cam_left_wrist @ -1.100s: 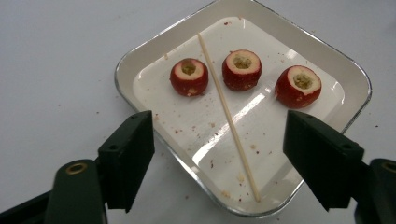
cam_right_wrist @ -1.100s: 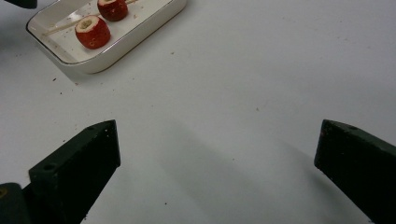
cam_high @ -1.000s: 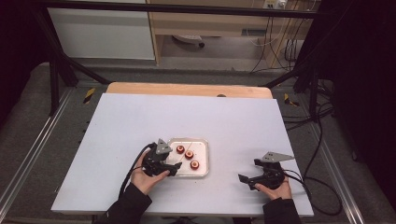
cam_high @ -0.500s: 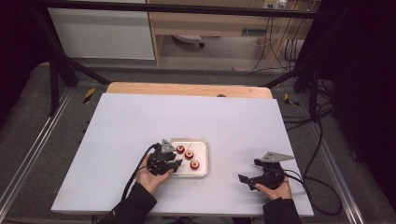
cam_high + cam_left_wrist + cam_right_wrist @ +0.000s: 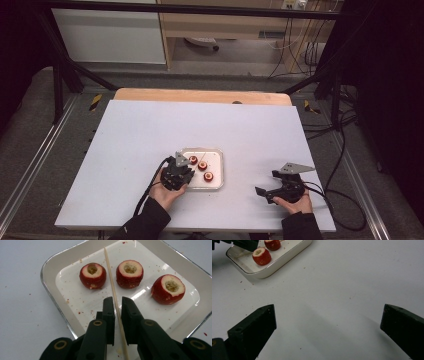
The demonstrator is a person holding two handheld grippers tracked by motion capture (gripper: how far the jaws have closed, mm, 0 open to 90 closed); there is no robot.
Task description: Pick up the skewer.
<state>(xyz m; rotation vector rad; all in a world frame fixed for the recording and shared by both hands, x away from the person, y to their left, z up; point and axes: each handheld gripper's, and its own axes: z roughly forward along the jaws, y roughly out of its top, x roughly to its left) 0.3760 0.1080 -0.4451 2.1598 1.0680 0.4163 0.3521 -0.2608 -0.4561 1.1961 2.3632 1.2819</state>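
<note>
A white tray (image 5: 50, 277) (image 5: 220, 170) holds three red cored fruits (image 5: 130, 273) (image 5: 202, 165) and a thin wooden skewer (image 5: 111, 277) lying between two of them. My left gripper (image 5: 118, 301) (image 5: 184, 167) reaches over the tray's near-left edge. Its jaws have just been closing and now stand almost together, with the skewer's near end pinched between them. My right gripper (image 5: 328, 310) (image 5: 266, 182) rests low over the bare table to the right of the tray. It is wide open, with nothing between its fingers.
The white table top (image 5: 150, 135) lies bare around the tray, sprinkled with small red crumbs. Each gripper trails a black cable toward the front edge. A wooden strip (image 5: 200, 95) runs along the table's far edge, and metal frame legs stand beyond it.
My left gripper has edged slightly right over the tray's edge, and its jaws have narrowed around the skewer. The right gripper has stayed put.
</note>
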